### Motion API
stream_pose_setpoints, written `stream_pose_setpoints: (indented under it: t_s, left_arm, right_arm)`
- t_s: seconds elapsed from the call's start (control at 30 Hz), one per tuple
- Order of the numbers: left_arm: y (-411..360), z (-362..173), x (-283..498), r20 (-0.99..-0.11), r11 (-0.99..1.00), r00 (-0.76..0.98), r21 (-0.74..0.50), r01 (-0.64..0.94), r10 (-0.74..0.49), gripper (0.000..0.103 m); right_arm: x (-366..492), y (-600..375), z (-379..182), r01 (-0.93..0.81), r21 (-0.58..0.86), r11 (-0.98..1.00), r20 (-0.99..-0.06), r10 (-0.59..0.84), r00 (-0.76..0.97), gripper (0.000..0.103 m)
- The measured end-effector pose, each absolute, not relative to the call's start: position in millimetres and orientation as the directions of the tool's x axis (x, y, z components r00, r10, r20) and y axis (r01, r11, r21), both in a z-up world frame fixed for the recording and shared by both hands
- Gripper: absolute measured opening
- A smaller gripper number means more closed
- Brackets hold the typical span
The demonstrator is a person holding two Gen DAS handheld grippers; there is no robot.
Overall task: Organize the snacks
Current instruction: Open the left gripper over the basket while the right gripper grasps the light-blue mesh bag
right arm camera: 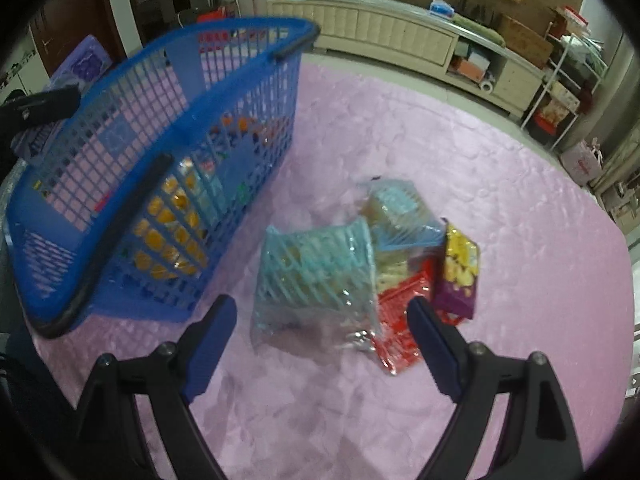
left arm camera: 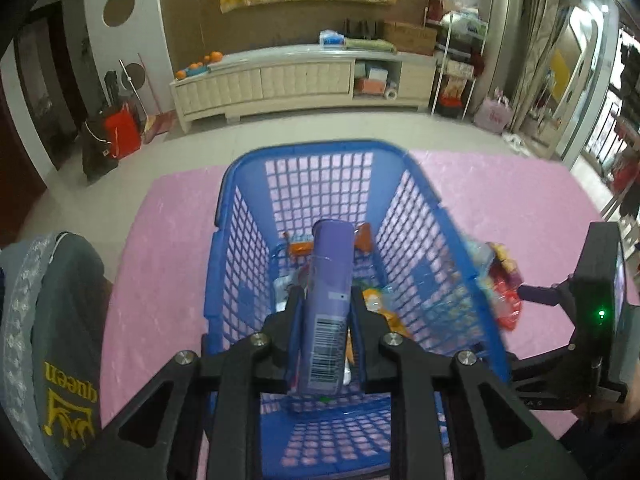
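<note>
Pink surface [right arm camera: 500, 208] spreading under everything. Left gripper [left arm camera: 325, 312] gripping a purple pack [left arm camera: 326, 320] between narrowed jaws, hovering over the blue basket [left arm camera: 236, 184], showing snacks lying inside. Right gripper [right arm camera: 322, 344], jaws gaping wide and empty, showing instead loose snacks [right arm camera: 320, 272] heaped beside the basket.

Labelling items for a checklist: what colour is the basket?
Blue, with a black-edged rim; clearest in the right wrist view.

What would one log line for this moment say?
left gripper: shut on purple pack, over blue basket | right gripper: open above loose snacks | cloth: pink
</note>
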State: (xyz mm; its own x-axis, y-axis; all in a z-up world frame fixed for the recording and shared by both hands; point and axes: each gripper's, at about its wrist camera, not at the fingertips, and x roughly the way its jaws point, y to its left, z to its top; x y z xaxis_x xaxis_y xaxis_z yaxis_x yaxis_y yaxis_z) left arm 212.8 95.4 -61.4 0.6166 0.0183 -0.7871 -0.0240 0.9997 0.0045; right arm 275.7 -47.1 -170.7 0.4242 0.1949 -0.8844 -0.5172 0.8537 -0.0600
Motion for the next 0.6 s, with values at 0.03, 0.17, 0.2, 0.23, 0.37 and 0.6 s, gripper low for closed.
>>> stream_pose_setpoints:
  t_s: [0.03,0.17,0.2,0.23,0.37,0.6]
  left_arm:
    - [97,-66,216,-0.795,1.0,0.606,0.001,-0.024,0.016,0.02]
    - [99,-80,226,-0.827,1.0,0.562,0.006,-0.022,0.017,0.02]
    - [100,-84,229,-0.834,0.999,0.551,0.014,-0.029,0.028,0.02]
    - [102,-87,231,-0.838,0.999,0.544,0.023,-0.037,0.039,0.02]
    - [100,-88,231,-0.829,0.998,0.556,0.029,-0.047,0.051,0.042]
    - [103,-84,229,-0.822,0.997,0.566,0.024,-0.072,0.061,0.062]
  right_arm:
    - [277,-45,-174,-0.517,-0.065,0.854,-0.881,0.194,0.431,0.09]
    - [280,-35,-189,-0.53,-0.115,0.84,-0.885,0.156,0.439,0.09]
    - [281,-33,-192,-0.532,-0.12,0.838,-0.888,0.149,0.436,0.09]
    - [282,-32,-195,-0.533,-0.125,0.837,-0.89,0.144,0.434,0.09]
    - [285,-31,-201,-0.541,-0.13,0.831,-0.892,0.141,0.43,0.09]
    - [285,-31,-203,-0.559,-0.163,0.813,-0.879,0.137,0.456,0.078]
